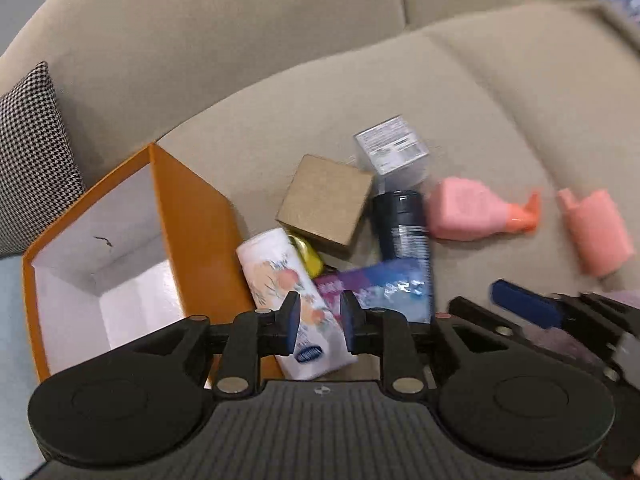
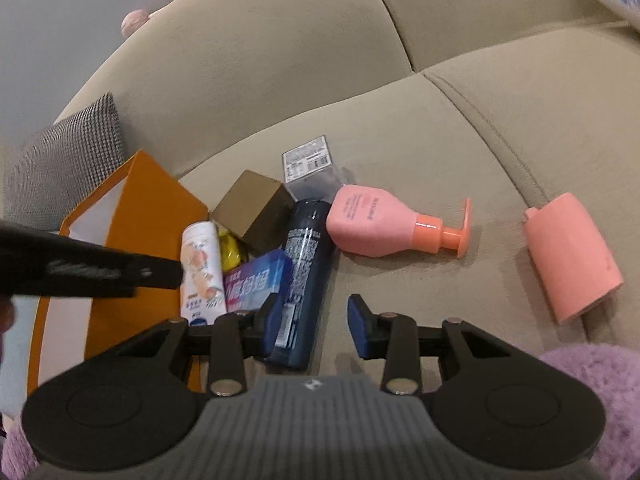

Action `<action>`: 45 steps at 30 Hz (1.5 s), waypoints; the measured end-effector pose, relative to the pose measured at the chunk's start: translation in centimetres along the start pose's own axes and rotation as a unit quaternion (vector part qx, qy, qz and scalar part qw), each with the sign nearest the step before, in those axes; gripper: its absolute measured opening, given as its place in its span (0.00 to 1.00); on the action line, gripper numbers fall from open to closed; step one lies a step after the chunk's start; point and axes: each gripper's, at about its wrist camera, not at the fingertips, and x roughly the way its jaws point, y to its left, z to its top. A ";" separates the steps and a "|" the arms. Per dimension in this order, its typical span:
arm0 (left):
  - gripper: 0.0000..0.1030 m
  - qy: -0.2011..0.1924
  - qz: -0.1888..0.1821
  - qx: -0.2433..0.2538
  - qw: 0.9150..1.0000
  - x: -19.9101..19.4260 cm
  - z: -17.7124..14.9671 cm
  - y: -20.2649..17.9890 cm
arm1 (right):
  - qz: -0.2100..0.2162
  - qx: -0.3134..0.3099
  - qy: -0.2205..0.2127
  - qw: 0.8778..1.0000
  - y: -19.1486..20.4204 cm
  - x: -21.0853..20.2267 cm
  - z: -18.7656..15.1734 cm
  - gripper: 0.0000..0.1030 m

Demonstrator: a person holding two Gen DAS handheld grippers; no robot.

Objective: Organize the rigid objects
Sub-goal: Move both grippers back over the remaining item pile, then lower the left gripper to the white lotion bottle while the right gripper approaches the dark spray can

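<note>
Blue-padded jaws of the left gripper (image 1: 319, 322) stand slightly apart over the white floral bottle (image 1: 294, 300), pressing nothing, though blur makes contact hard to judge. That bottle lies flat just beside the orange box (image 1: 192, 216), its long axis running along the box's wall. Right gripper (image 2: 313, 325) hangs open beside the dark can (image 2: 304, 276), which lies lengthwise past the box.

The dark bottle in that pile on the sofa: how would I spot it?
Find the orange box on the beige sofa seat; a heap of toiletries lies right of it. The dark navy bottle lies flat beside the pink pump bottle, the only dark, glossy cylinder there.
</note>
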 end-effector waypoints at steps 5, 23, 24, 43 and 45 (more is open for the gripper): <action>0.35 0.043 0.044 0.011 0.998 2.8 1.6 -0.7 | 0.009 0.031 0.006 0.999 -1.3 2.2 0.8 0.37; 0.39 0.036 0.110 0.036 0.993 5.6 0.9 -1.4 | 0.067 0.068 0.045 0.994 -2.1 5.7 1.0 0.38; 0.33 0.028 0.104 0.035 0.994 5.1 0.8 -1.1 | 0.068 0.068 0.045 0.994 -2.1 5.7 1.0 0.38; 0.14 -0.026 -0.107 -0.046 0.993 -1.1 -3.4 0.5 | 0.032 0.020 0.069 0.997 -0.7 6.1 1.0 0.39; 0.00 -0.018 -0.110 -0.043 0.993 -0.7 -3.9 0.0 | 0.017 0.014 0.085 0.996 -0.7 5.3 0.3 0.39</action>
